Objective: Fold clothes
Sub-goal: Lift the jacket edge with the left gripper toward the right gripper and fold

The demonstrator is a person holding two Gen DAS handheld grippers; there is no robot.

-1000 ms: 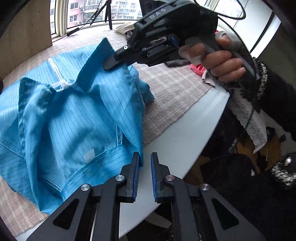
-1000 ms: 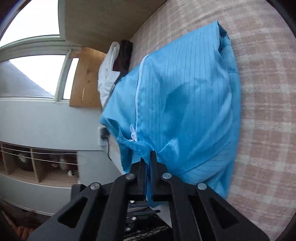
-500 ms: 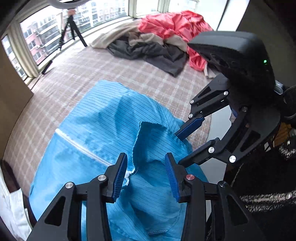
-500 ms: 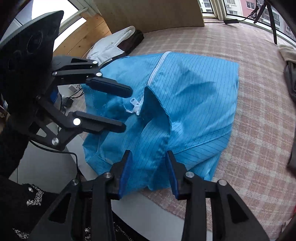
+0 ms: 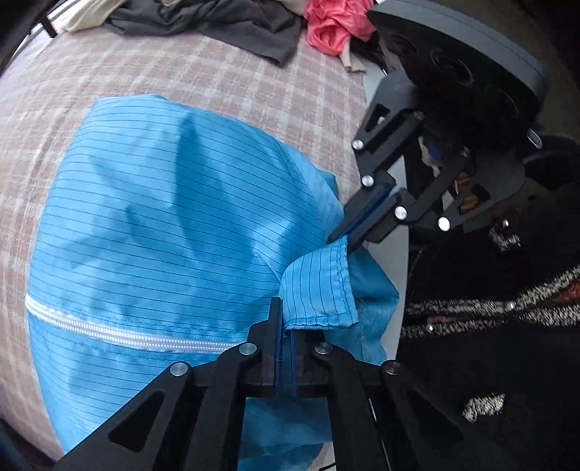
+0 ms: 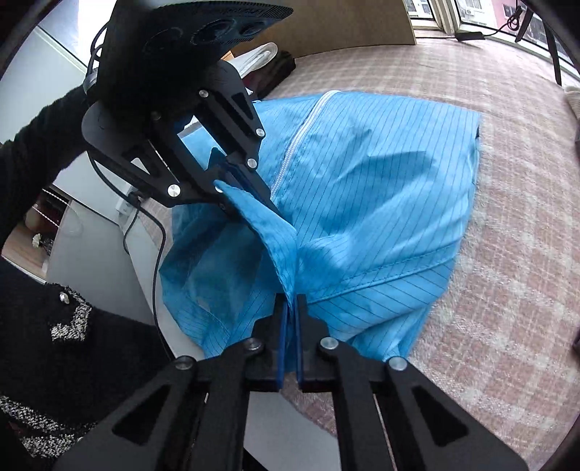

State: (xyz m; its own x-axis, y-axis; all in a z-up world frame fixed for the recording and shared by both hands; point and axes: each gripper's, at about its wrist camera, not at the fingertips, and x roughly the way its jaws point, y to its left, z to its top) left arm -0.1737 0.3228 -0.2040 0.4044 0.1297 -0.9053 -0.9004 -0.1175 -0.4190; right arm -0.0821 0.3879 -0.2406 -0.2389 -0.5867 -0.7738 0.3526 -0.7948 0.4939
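Note:
A light blue pinstriped jacket [image 5: 163, 217] with a white zipper [image 5: 127, 335] lies on the checked tablecloth, partly folded. My left gripper [image 5: 284, 315] is shut on a hemmed flap of the jacket at its near edge. In the right wrist view the same left gripper [image 6: 250, 203] pinches one end of that flap. My right gripper [image 6: 290, 304] is shut on the other end of the flap, where the jacket [image 6: 362, 181] bunches. From the left wrist view, the right gripper [image 5: 344, 235] bites the fabric just beyond the flap. The flap stretches between the two grippers.
A dark grey garment [image 5: 235, 21] and a pink one [image 5: 333, 29] lie piled at the far side of the tablecloth [image 5: 253, 83]. The white table edge [image 6: 108, 253] runs close by the jacket. A white garment [image 6: 261, 58] lies by a wooden board [image 6: 344, 29]. Black sleeves [image 5: 489, 326] stand near.
Half a second ago both grippers stood open around the raised fold of the jacket. Both have shut on it, and the left gripper has swung in close beside the right.

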